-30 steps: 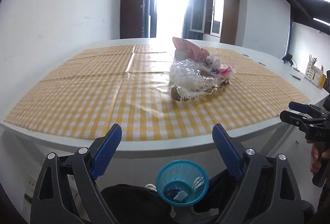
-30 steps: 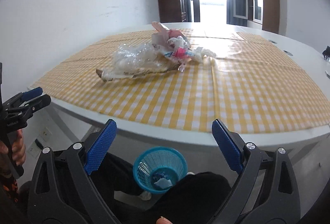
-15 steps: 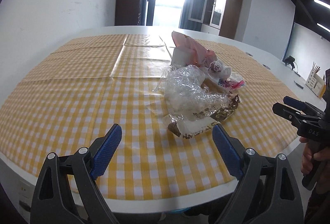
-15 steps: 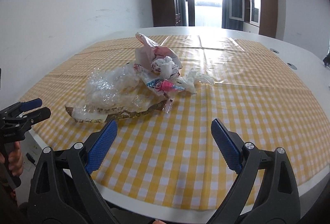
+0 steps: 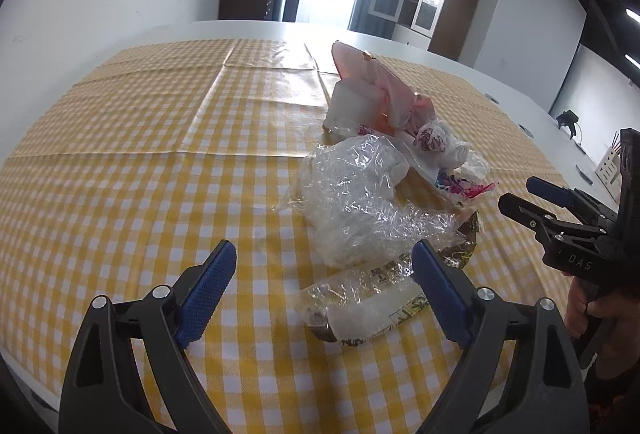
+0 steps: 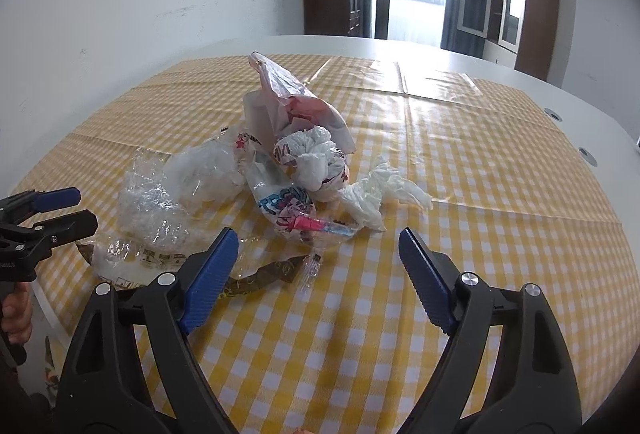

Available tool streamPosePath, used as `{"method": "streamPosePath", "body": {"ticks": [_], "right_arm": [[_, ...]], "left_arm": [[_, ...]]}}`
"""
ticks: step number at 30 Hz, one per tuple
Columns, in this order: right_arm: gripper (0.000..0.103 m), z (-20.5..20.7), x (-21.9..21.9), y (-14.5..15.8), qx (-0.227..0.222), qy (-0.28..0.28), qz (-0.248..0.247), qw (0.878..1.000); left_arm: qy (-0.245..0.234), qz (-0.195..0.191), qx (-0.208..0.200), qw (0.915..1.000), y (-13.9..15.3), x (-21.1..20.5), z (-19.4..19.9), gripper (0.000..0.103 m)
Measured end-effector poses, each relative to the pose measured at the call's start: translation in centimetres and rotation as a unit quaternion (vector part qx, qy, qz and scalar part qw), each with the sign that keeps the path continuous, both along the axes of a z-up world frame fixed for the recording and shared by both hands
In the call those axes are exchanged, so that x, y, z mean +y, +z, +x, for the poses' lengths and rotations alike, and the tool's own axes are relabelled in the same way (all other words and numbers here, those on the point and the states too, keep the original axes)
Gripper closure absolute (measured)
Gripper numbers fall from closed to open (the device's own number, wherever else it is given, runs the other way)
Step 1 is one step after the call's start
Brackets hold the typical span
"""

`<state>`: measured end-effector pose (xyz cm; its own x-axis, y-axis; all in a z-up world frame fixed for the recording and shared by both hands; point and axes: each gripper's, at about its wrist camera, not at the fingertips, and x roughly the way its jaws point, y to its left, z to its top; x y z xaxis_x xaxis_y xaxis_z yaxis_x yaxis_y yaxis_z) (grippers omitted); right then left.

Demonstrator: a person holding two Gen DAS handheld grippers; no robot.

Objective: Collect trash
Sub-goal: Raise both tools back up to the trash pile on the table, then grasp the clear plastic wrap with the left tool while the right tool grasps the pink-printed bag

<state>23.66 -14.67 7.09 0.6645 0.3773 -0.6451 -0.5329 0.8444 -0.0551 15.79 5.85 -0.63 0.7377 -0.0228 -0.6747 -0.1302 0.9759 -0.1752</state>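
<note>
A heap of trash lies on the yellow checked cloth (image 5: 120,154): crumpled clear plastic (image 5: 360,202), a pink bag (image 5: 372,86) and a brown-edged wrapper (image 5: 360,310). My left gripper (image 5: 322,262) hovers open just short of the heap, the brown-edged wrapper lying below between its fingers, untouched. The right wrist view shows the pink bag (image 6: 296,102), a printed wrapper (image 6: 292,210), white tissue (image 6: 380,194) and clear plastic (image 6: 168,194). My right gripper (image 6: 317,246) is closing its jaws above the cloth near the printed wrapper, pressing on nothing.
The cloth covers a large white table (image 6: 580,106) whose near edge lies just under both grippers. A pen holder (image 5: 608,166) stands far right. Each gripper appears in the other's view: the right gripper (image 5: 518,194), the left gripper (image 6: 86,209), each held by a hand (image 5: 600,318).
Both grippers have come forward from beyond the table edge to over the cloth, close to the heap. The blue bin under the table has left view. The right jaws stand narrower.
</note>
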Motion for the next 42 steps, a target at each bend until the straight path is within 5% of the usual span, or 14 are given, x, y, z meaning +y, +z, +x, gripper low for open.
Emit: {"method": "streamPosePath", "body": {"ticks": [4,11,16,21,33,42], "right_arm": [[0.035,1.6,0.3,-0.4,0.037,0.006,0.018,0.999],[0.059,2.7,0.8,-1.3,0.058,0.008,0.004,0.998],[0.071,2.6,0.5,-1.3,0.060,0.005,0.011,0.998],[0.081,2.0,0.3,-0.9,0.046,0.009,0.013,0.999],[0.092,-1.6,-1.2,1.8,0.008,0.016,0.057,0.998],[0.092,-7.0,-2.2,6.1,-0.048,0.018,0.090,0.995]], "left_arm": [[0.001,-0.012,0.012,0.9999,-0.2,-0.2,1.9,0.013],[-0.008,-0.041,0.029,0.9987,-1.6,-0.4,4.2,0.013],[-0.033,-0.089,0.040,0.9947,-2.7,0.1,4.8,0.034],[-0.022,-0.105,0.001,0.9942,-1.7,0.8,3.4,0.048],[0.021,-0.015,-0.075,0.9968,3.3,0.4,-2.2,0.049],[0.042,0.011,-0.098,0.9943,5.4,1.2,-6.7,0.049]]}}
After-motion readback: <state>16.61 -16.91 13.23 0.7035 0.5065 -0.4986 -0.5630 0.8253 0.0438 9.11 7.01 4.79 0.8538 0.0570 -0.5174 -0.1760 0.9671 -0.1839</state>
